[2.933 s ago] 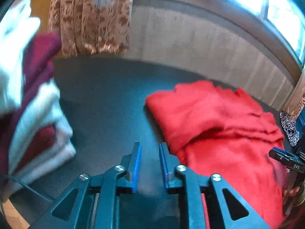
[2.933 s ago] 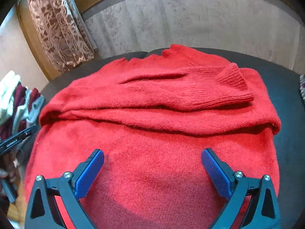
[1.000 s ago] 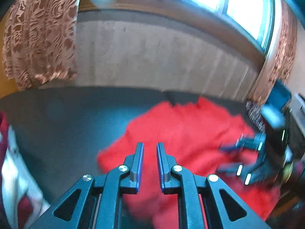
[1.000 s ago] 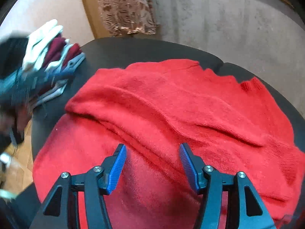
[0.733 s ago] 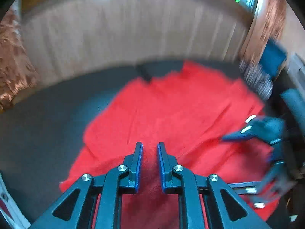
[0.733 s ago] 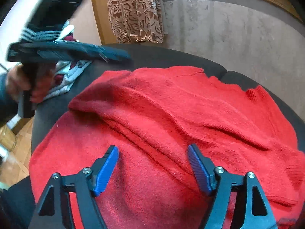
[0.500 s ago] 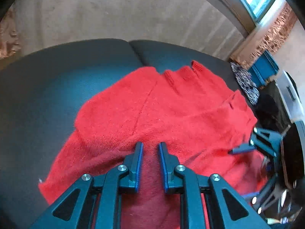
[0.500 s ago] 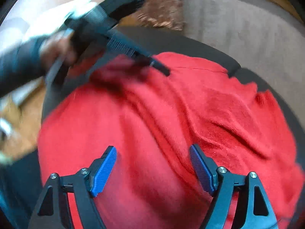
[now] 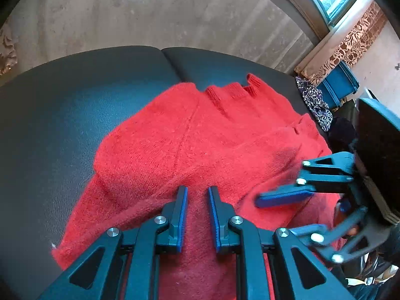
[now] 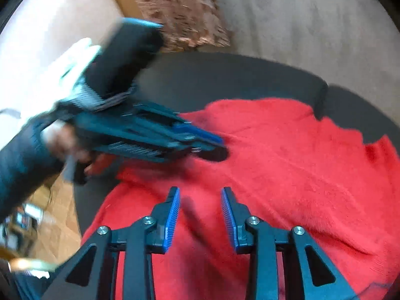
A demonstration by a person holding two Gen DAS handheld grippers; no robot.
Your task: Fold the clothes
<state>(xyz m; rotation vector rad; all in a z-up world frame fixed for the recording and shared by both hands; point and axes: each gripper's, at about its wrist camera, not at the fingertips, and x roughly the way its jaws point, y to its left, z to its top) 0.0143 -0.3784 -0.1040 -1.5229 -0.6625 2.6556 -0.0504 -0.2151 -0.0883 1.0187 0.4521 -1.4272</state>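
A red knitted sweater [image 9: 200, 137] lies partly folded on a dark padded surface [image 9: 62, 105], its ribbed collar at the far edge. My left gripper [image 9: 196, 195] hovers low over the sweater's near part, jaws a narrow gap apart with nothing between them. My right gripper [image 10: 200, 197] is over the same sweater [image 10: 287, 162], jaws partly open and empty. Each gripper shows in the other's view: the right one [image 9: 285, 196] to the right, the left one [image 10: 200, 140] blurred, its tips at a fold.
A beige wall runs behind the surface. Patterned curtains [image 10: 180, 12] hang at the back. A blue bin [image 9: 337, 82] and a patterned cloth [image 9: 315, 102] sit at the far right. Wooden floor [image 10: 57, 212] shows at the left edge.
My left gripper swung from the dark surface by the clothes stack over onto the sweater. My right gripper's jaws narrowed from wide open and it shifted left.
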